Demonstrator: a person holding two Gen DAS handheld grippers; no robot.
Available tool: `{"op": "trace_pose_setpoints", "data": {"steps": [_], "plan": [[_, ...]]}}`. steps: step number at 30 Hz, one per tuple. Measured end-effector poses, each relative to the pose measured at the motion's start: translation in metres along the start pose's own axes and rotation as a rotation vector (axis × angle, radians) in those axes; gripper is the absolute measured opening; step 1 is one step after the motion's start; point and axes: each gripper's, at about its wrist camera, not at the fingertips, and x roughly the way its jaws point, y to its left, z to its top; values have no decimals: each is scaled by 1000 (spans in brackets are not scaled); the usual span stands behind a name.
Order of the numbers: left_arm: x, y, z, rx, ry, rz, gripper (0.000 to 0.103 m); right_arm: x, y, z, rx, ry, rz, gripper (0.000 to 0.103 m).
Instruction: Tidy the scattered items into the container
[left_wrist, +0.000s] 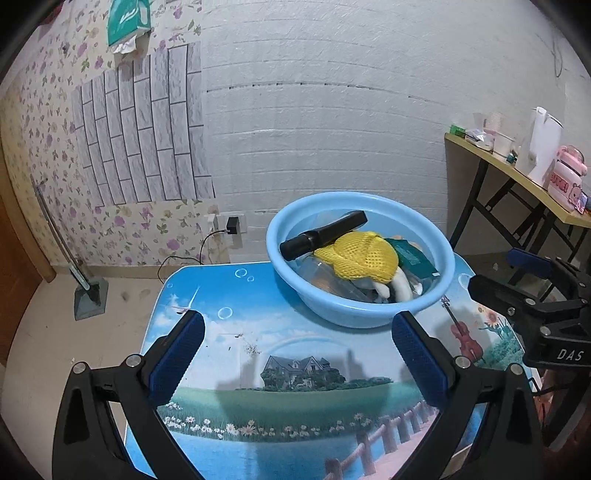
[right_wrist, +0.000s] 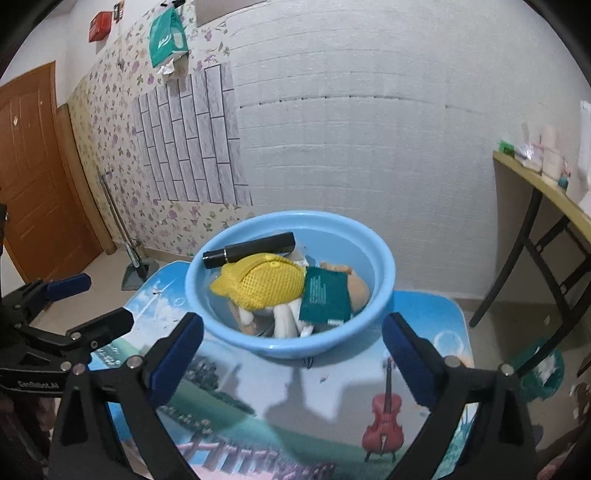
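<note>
Now | basin ahead of both tongs, holding torch, yellow net bag, green packet | left tongs, right tongs spread, empty | bench likely cleared.

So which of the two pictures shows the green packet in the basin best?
The right wrist view: the green packet faces the camera, its whole flat front showing in the basin. In the left wrist view the packet is smaller, slanted, and partly hidden behind the yellow mesh.
</note>
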Motion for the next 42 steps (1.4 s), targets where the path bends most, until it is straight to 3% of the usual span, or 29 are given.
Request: {"op": "trace_pose_setpoints", "data": {"steps": [14, 20, 27, 42], "plan": [[-5, -2, -6, -12, 7, -9, 103, -15, 2, -11, 7, 22, -31, 103], [6, -2, -10, 7, 41, 52, 103, -8, 3, -16, 7, 42, -33, 103], [12, -4, -11, 29, 34, 64, 103, 0, 1, -21, 13, 63, -31, 103], [12, -1, -11, 11, 27, 22, 103, 7, 0, -22, 17, 80, -31, 103]]}}
